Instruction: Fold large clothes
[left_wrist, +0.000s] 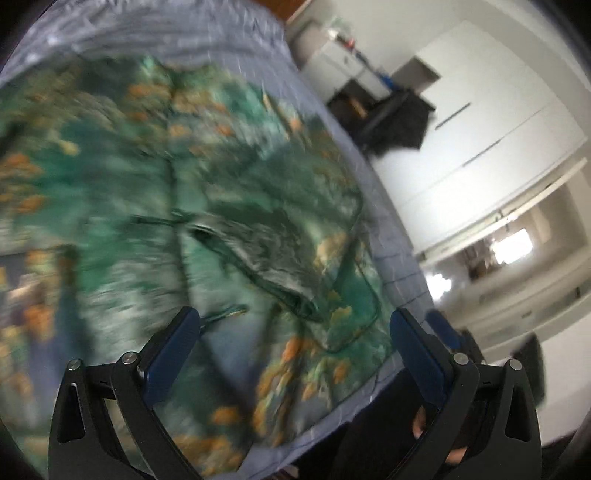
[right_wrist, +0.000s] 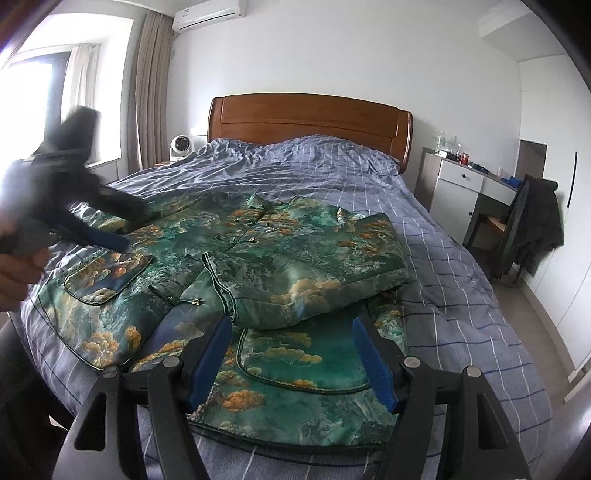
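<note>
Jacket (right_wrist: 207, 254), green with orange cloud print, lies spread flat on the bed (right_wrist: 443, 236), at the near end, front side up. One sleeve (right_wrist: 314, 258) is folded across the body from the right; its cuff end rests near the jacket's middle. A patch pocket (right_wrist: 107, 273) shows on the left panel, and a second pocket (right_wrist: 303, 358) on the near panel. A dark piping runs along the jacket's edges.

Right gripper (right_wrist: 291, 354) hangs over the near hem with its jaws spread wide; the blue pads stand apart, and nothing is between them. Jacket fabric shows in the gap below.

Left gripper (right_wrist: 110, 225) is at the left of the jacket, above the shoulder area, blurred in the right wrist view. In the left wrist view, the left gripper's (left_wrist: 295, 325) jaws stand wide apart with nothing clamped; the jacket (left_wrist: 184, 206) fills the field below, also blurred.

A wooden headboard (right_wrist: 310, 118) stands at the far end. A chair (right_wrist: 524, 229) with dark clothing stands at the right.
</note>
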